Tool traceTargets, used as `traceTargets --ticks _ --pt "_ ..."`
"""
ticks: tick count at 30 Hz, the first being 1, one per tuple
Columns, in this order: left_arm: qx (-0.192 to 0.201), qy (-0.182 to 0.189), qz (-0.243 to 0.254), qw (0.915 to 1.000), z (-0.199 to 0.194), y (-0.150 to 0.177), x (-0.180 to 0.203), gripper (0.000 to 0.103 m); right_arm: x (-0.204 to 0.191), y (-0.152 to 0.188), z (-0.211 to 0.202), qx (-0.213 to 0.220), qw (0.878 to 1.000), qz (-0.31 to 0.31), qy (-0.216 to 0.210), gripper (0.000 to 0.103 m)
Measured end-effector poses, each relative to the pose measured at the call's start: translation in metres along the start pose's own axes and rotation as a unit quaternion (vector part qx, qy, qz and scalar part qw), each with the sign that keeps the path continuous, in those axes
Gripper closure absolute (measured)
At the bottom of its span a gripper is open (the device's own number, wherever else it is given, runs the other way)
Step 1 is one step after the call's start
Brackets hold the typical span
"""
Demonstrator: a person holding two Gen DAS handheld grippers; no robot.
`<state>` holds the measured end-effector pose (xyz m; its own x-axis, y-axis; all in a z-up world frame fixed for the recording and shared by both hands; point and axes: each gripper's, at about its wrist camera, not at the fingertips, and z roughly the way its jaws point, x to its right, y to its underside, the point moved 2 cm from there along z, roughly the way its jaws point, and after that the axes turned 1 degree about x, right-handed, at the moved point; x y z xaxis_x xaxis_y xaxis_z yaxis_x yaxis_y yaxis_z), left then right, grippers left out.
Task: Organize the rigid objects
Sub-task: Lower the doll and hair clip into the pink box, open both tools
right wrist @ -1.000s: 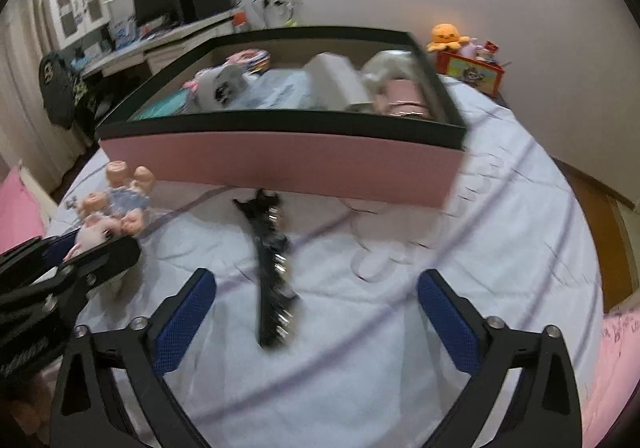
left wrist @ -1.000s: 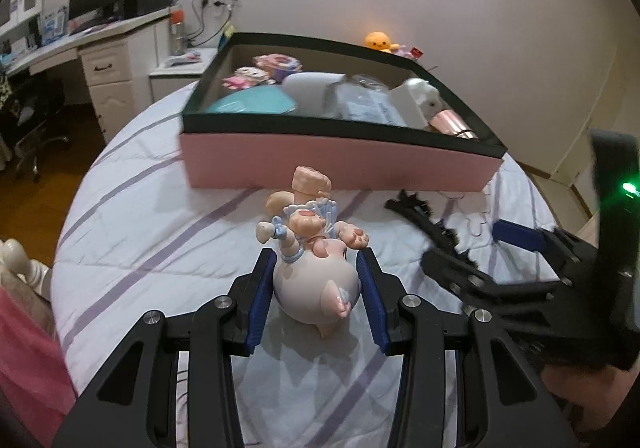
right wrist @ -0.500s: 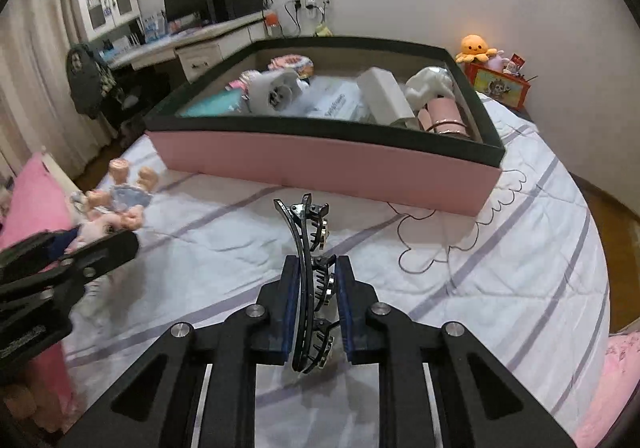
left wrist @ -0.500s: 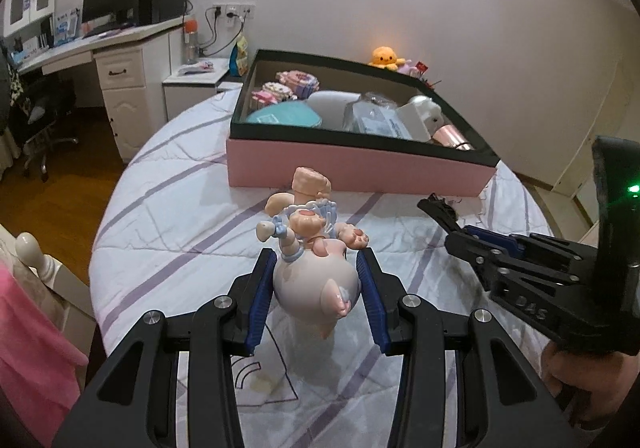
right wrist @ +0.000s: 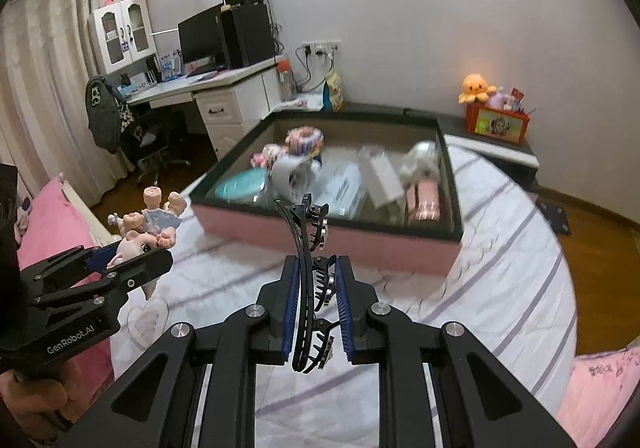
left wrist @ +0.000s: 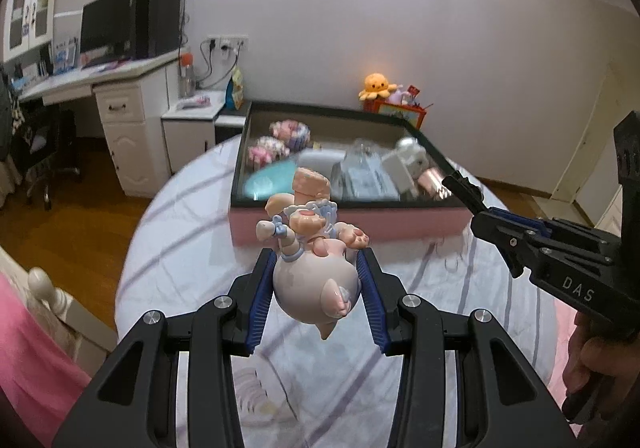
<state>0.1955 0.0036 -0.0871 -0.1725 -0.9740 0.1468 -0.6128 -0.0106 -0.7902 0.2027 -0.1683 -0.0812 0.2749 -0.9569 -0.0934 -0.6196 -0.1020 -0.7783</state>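
My left gripper (left wrist: 316,268) is shut on a pink pig-like figurine (left wrist: 314,268) held above the striped bedsheet; it shows at the left of the right wrist view (right wrist: 140,232). My right gripper (right wrist: 316,268) is shut on a black hair claw clip (right wrist: 310,244), lifted off the bed; its tip shows in the left wrist view (left wrist: 464,188). A pink box with a dark rim (left wrist: 400,228) lies ahead on the bed, also in the right wrist view (right wrist: 360,244). It holds several toys and small items.
The bed has a white sheet with purple stripes (right wrist: 500,280). A desk with monitor (left wrist: 108,24) and a chair stand at the left. An orange plush octopus (right wrist: 476,88) sits on a low shelf by the wall. Pink bedding (right wrist: 48,220) lies at the left.
My right gripper closed on the hair clip and lifted it off the sheet. Both grippers rose and pulled back from the box, each keeping its object.
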Motion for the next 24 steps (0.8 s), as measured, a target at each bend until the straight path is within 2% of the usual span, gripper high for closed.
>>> traceTargets --ticks 6,11,17,21,24 --pt "0.022 -0.007 0.02 0.9995 0.023 -0.048 0.002 0.061 0.021 -0.045 0.016 0.018 1.0 0.009 0.007 0.085" --pt "0.021 -0.012 0.033 0.9992 0.062 -0.083 0.008 0.061 0.041 -0.078 0.059 0.002 1.0 0.022 0.018 0.085" --pt "-0.006 -0.014 0.03 0.9994 0.119 -0.107 0.007 0.061 0.062 -0.095 0.111 -0.027 0.999 0.041 0.025 0.085" --pt "-0.025 -0.016 0.031 0.9991 0.146 -0.113 0.008 0.061 0.071 -0.098 0.13 -0.038 0.998 0.051 0.03 0.085" --pt "-0.024 -0.027 0.037 0.9987 0.156 -0.115 0.01 0.06 0.077 -0.096 0.139 -0.043 0.997 0.056 0.032 0.084"
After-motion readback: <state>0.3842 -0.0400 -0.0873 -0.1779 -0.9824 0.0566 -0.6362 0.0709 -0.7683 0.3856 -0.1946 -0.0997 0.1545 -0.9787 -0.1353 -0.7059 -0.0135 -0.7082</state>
